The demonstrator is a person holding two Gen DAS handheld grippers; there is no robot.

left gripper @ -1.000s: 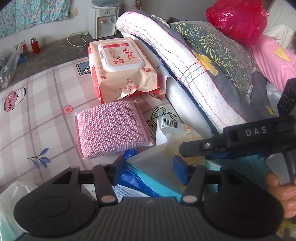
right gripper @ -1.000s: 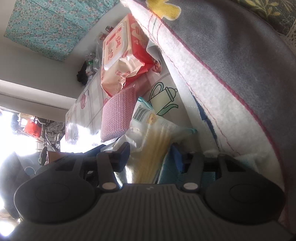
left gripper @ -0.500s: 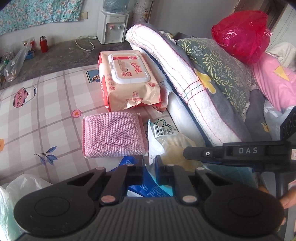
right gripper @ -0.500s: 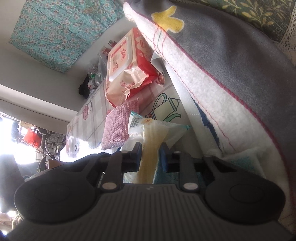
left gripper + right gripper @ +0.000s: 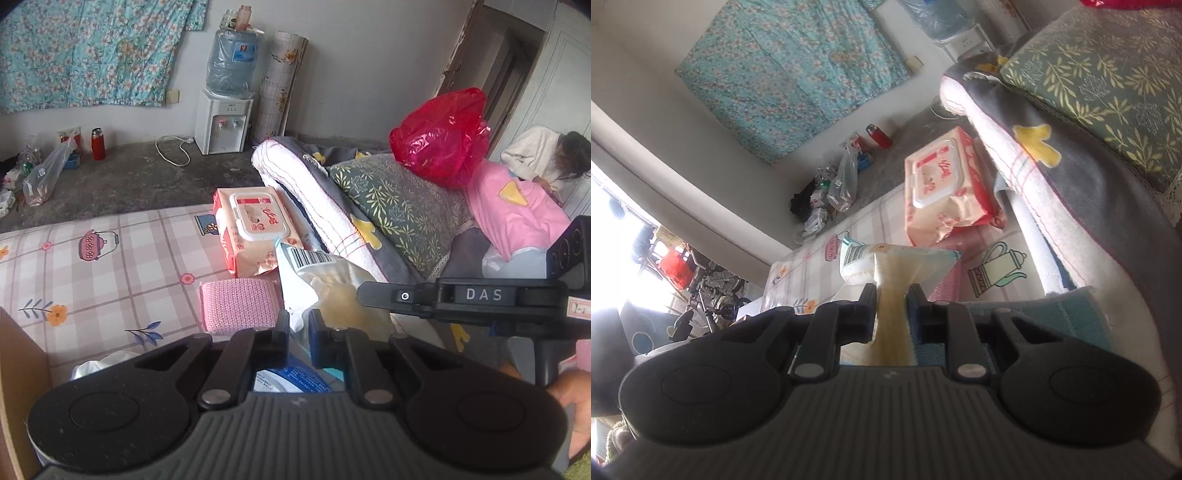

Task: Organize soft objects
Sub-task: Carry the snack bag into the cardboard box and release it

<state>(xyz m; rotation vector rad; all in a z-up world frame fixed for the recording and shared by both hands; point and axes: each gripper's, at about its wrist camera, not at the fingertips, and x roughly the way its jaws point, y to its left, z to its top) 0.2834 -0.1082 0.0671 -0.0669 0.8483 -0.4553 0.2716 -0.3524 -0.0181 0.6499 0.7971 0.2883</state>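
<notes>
A clear plastic packet (image 5: 325, 280) with a barcode and pale yellow cloth inside hangs above the checked mat (image 5: 110, 258). My left gripper (image 5: 299, 328) is shut on its lower white edge. My right gripper (image 5: 892, 299) is closing, its pads pressing the yellow middle of the packet (image 5: 897, 266); its black body (image 5: 461, 295) crosses the left wrist view from the right. A pink knitted pad (image 5: 238, 304) lies on the mat just behind the left fingers. A wet-wipes pack (image 5: 255, 225) sits farther back, against the folded blanket (image 5: 332, 210).
A leaf-print pillow (image 5: 399, 206), a red plastic bag (image 5: 439, 136) and pink bedding (image 5: 517, 210) pile up on the right. A blue packet (image 5: 291, 380) lies under the left gripper. A teal cloth (image 5: 1067, 317) lies beside the blanket. A person (image 5: 543, 162) sits far right.
Both grippers went from open around the packet to shut on it. They then rose, lifting the packet off the pile; the pad and wipes now look lower and farther away.
</notes>
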